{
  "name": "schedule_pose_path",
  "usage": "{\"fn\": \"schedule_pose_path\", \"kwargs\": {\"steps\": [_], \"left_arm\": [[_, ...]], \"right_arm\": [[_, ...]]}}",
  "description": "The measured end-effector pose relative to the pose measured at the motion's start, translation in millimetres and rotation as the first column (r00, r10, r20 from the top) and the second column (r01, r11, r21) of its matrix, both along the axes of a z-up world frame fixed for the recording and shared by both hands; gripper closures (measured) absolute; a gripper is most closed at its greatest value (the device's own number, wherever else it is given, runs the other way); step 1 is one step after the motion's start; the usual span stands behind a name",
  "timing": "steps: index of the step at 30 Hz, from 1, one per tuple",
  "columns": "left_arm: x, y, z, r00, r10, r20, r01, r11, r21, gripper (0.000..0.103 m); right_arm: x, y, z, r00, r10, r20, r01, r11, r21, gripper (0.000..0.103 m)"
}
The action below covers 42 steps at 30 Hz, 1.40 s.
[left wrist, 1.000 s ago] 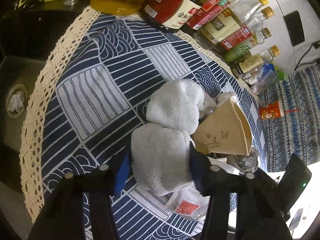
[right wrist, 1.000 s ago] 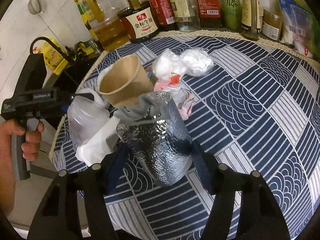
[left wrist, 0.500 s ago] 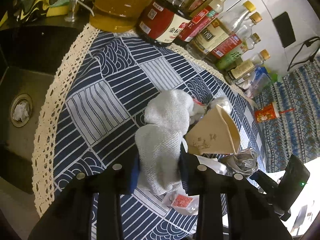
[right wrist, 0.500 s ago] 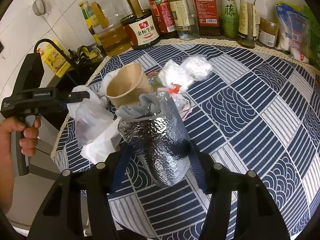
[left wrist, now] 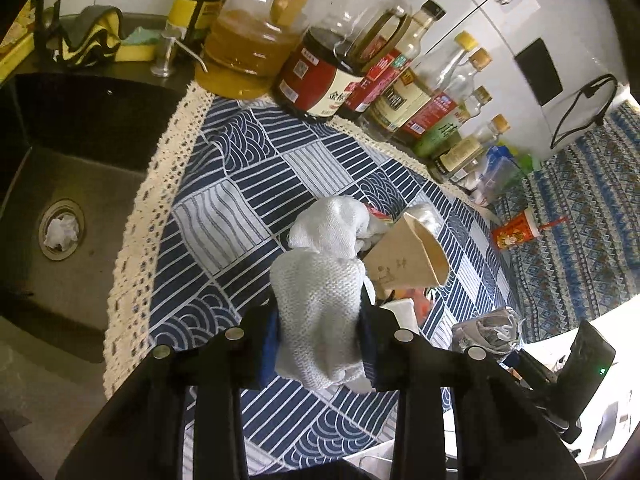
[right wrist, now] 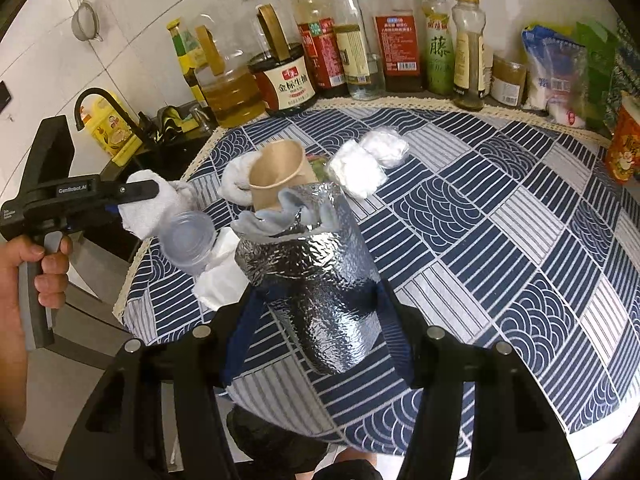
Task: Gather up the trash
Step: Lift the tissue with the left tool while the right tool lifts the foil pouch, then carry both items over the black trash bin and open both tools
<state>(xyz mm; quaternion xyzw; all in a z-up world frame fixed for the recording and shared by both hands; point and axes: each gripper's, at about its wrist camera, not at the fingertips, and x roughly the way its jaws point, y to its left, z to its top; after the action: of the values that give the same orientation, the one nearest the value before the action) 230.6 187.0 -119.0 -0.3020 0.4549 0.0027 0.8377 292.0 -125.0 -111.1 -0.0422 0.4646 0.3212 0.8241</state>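
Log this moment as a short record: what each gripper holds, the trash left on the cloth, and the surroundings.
left gripper: shut on white knitted cloth, raised above the tablecloth
right gripper: shut on silver foil bag, its open mouth facing away from the camera
paper cup: brown, on its side just beyond the bag's mouth
clear plastic cup: near the table's left edge, by white tissue
white plastic wads: two, mid-table
tablecloth: navy and white patchwork, lace rim
back row: sauce and oil bottles
sink: left of table, paper scrap in drain
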Motion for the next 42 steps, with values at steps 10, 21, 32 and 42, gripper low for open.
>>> {"fn": "schedule_pose_path", "kwargs": {"steps": [10,21,32,42], "left_arm": [[-44,2,32,0.997,-0.003,0.072,0.001,1.0,0.019,0.071],[-106,-13,66,0.988,-0.057,0.145,0.053,0.998,0.035,0.071],[-156,-41,66,0.976,-0.131,0.173,0.134,0.991,-0.008,0.071],[-186,-50,27,0.985,-0.13,0.111,0.138,0.988,-0.069,0.071]], "right_arm": [[-44,-4,21,0.999,-0.016,0.046,0.016,1.0,0.003,0.045],[-101,-7,44,0.993,-0.036,0.108,0.035,0.999,0.015,0.045],[-153,-5,45,0.995,-0.039,0.096,0.038,0.999,0.013,0.045],[-182,8,7,0.999,-0.036,-0.018,0.036,0.999,0.001,0.045]]}}
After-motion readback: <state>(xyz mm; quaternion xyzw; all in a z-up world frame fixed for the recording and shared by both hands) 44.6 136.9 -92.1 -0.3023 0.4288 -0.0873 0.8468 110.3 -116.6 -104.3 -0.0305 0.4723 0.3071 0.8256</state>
